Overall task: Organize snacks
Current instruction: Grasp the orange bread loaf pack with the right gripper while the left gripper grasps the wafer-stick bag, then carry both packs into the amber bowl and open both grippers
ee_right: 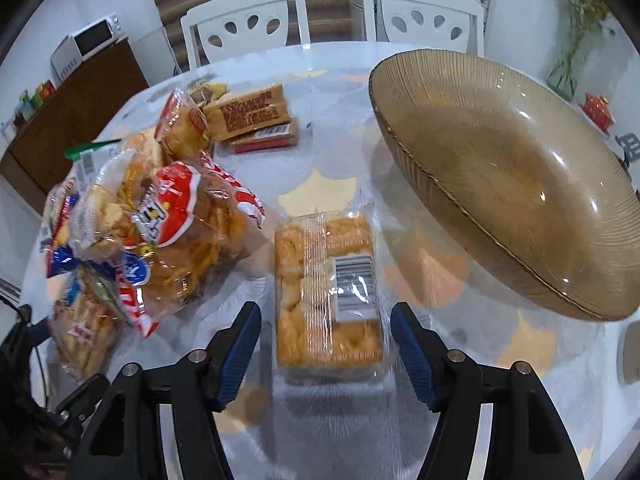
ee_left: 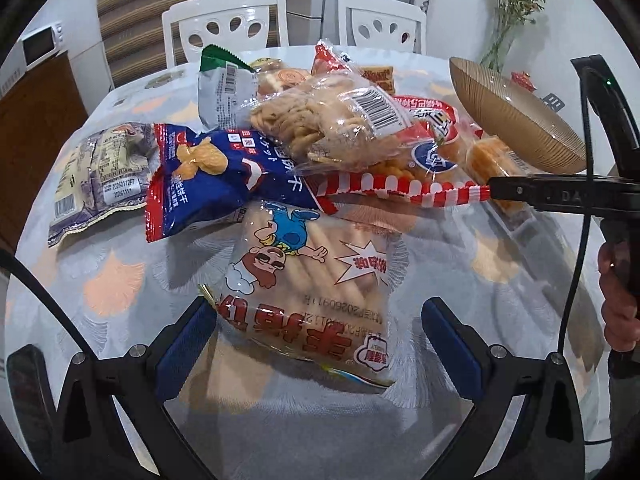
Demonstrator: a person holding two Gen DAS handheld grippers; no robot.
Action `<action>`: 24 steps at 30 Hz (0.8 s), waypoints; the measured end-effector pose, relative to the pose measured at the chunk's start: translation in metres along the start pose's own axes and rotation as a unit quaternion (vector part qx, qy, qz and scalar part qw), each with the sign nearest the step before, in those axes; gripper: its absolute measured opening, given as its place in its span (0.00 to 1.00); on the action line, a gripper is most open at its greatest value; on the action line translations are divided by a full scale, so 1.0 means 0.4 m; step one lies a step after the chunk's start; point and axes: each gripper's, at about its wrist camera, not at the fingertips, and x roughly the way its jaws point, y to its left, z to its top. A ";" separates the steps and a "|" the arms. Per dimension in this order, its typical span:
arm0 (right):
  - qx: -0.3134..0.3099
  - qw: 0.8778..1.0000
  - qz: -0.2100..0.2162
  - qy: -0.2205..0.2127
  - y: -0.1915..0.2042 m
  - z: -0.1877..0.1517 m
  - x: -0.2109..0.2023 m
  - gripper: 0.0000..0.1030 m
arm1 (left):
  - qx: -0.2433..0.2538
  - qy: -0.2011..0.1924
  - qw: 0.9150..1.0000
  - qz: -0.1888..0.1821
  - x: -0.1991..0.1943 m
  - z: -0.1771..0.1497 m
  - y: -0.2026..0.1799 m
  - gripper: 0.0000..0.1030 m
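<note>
Right fingers: the right gripper (ee_right: 326, 344) is standing spread, its blue pads (ee_right: 240, 344) straddling the clear cracker pack (ee_right: 326, 292) without touching it; grasping nothing.
Left fingers: the left gripper (ee_left: 316, 344) is also standing released, with the breadstick bag (ee_left: 308, 296) lying between its pads (ee_left: 452, 344); the left pad is sitting just beside the bag's edge, and I cannot tell whether it is touching.
Cracker pack: lying flat on the glass-topped table (ee_right: 460, 380), barcode up, just beside the amber glass bowl (ee_right: 504, 184).
Bowl: sitting empty at the right of the table.
Snack pile: a red-striped bag (ee_right: 176, 232), a blue bag (ee_left: 208, 184) and a clear noodle-snack bag (ee_left: 332, 124) are overlapping in a heap left of the cracker pack.
Wafer packs (ee_right: 252, 120): lying apart, toward the far edge.
Background: two white chairs (ee_right: 248, 20) are standing behind the table.
</note>
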 end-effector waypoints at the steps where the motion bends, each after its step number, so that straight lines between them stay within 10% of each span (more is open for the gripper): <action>1: 0.001 1.000 -0.001 0.001 0.000 0.000 0.006 0.63 | -0.003 0.003 1.000 -0.003 0.002 0.000 0.003 0.93; 8: 0.029 0.999 0.019 0.001 -0.037 -0.015 0.007 0.46 | -0.016 -0.008 1.000 -0.015 -0.001 0.005 0.026 0.58; 24: 0.055 0.995 0.085 0.006 -0.068 -0.111 -0.123 0.45 | 0.013 -0.060 0.998 -0.027 -0.125 0.031 -0.076 0.56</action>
